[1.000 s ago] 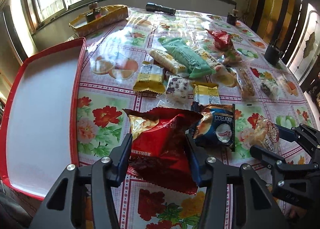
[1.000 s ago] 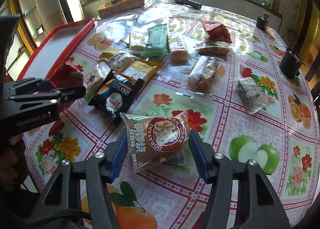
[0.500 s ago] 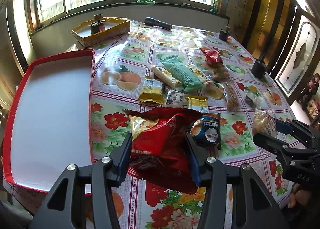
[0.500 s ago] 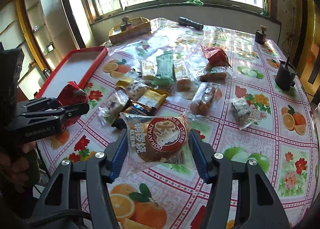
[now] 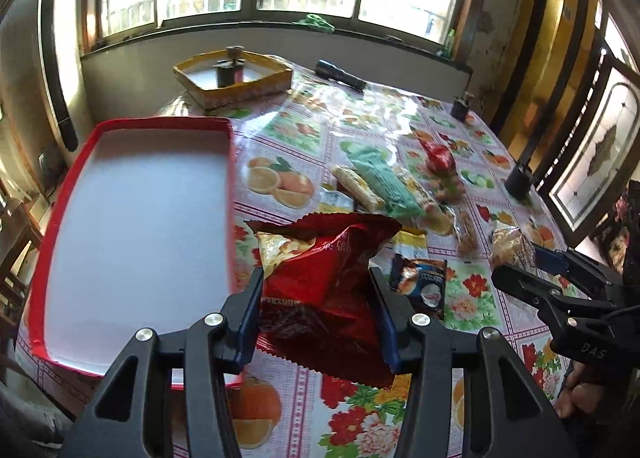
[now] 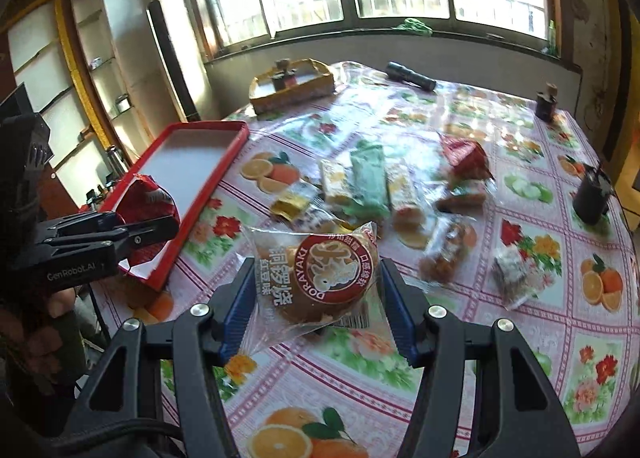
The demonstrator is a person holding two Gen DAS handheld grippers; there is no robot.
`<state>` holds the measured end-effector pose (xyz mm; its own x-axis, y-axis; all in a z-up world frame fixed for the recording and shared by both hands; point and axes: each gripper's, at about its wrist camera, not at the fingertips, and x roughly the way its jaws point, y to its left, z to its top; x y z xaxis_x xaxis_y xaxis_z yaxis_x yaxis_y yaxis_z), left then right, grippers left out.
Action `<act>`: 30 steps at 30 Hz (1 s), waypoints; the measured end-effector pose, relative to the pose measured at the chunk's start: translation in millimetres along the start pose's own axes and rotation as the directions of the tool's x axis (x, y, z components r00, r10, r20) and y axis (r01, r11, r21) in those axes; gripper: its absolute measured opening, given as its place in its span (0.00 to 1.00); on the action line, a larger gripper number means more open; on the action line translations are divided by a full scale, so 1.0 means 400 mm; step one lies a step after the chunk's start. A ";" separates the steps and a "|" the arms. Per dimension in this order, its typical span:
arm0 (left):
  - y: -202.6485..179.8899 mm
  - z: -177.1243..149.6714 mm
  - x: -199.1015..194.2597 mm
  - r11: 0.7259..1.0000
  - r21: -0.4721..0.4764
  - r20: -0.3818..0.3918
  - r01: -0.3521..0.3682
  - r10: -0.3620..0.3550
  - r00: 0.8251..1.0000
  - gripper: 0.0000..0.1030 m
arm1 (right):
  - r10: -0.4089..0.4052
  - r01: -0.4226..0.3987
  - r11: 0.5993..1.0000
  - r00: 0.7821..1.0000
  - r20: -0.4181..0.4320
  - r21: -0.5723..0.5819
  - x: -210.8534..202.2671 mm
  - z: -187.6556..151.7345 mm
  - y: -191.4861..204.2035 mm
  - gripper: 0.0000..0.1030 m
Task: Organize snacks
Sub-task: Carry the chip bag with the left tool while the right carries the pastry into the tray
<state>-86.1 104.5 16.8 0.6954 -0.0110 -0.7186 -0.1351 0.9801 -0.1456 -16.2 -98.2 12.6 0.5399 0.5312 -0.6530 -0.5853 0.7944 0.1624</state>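
- While both tools are loaded, left gripper (image 5: 316, 310) is clamped on a crinkled red foil snack bag (image 5: 320, 274), held above the floral vinyl tablecloth (image 5: 460, 306), just beside the near right corner of the red-rimmed white tray (image 5: 132, 226).
- Right gripper (image 6: 316, 298) pinches a clear-wrapped round dorayaki cake (image 6: 320, 278), raised off the cloth, well to the right of the tray.
- Loose snacks right of the tray: long mint-green wrapper (image 6: 368, 182), small yellow sachet (image 6: 288, 206), dark blue cookie pack (image 5: 424, 286), small red foil pack (image 6: 464, 154).
- Beyond the tray's far edge: yellow cardboard box (image 5: 232, 78), black torch (image 5: 340, 74).
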 end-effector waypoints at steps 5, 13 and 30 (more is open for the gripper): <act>0.039 0.007 -0.021 0.999 -0.036 0.021 -0.026 0.027 0.999 0.47 | 0.027 -0.027 1.000 1.000 -0.001 -0.017 0.020 0.020 0.024 0.59; 0.106 0.020 -0.047 0.991 -0.089 0.047 -0.097 0.101 0.994 0.47 | 0.084 -0.085 0.996 0.996 -0.011 -0.037 0.068 0.053 0.068 0.59; 0.285 0.011 -0.031 0.920 -0.205 0.003 -0.333 0.341 0.940 0.47 | 0.317 -0.333 0.923 0.942 -0.111 -0.191 0.234 0.119 0.330 0.59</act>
<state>-107.1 217.3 12.3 0.6096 0.3245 -0.7232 -0.5005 0.8651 -0.0338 -14.1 70.3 8.3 0.2559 0.7197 -0.6454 -0.8360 0.5000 0.2261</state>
